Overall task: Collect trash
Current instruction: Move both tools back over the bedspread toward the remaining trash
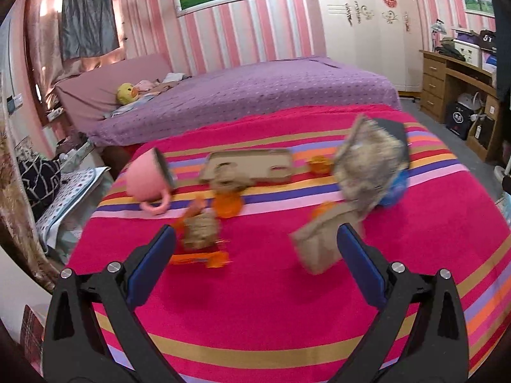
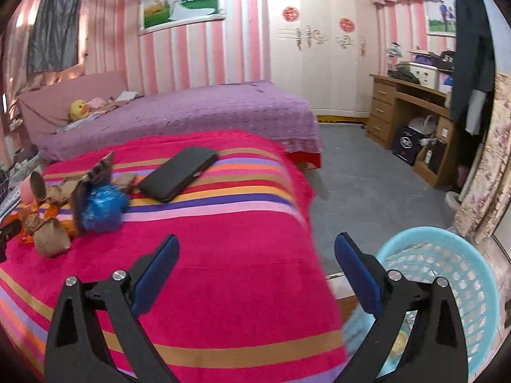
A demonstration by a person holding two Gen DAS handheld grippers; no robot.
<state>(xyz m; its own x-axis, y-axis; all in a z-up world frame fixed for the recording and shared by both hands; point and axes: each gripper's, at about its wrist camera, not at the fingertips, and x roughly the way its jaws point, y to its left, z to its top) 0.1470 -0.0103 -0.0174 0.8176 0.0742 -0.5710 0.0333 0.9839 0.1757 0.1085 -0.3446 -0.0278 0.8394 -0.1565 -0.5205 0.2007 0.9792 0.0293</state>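
In the left wrist view my left gripper (image 1: 257,236) is open above a striped pink blanket (image 1: 255,303). Trash lies just beyond its fingertips: a crumpled brown paper ball (image 1: 201,233) by the left finger, a brown paper bag (image 1: 319,245) by the right finger, orange scraps (image 1: 226,206), and a flat cardboard piece (image 1: 249,166). A pink cup (image 1: 145,180) lies on its side. My right gripper (image 2: 257,242) is open and holds nothing, over the blanket's edge beside a light blue basket (image 2: 447,271). The trash pile (image 2: 51,239) and a blue crumpled bag (image 2: 102,206) lie far left.
A black flat case (image 2: 179,177) rests on the blanket. A grey-brown fuzzy bundle (image 1: 367,166) stands at the right of the pile. A purple bed (image 2: 191,118) is behind, with a wooden desk (image 2: 408,111) and grey floor (image 2: 367,185) at the right.
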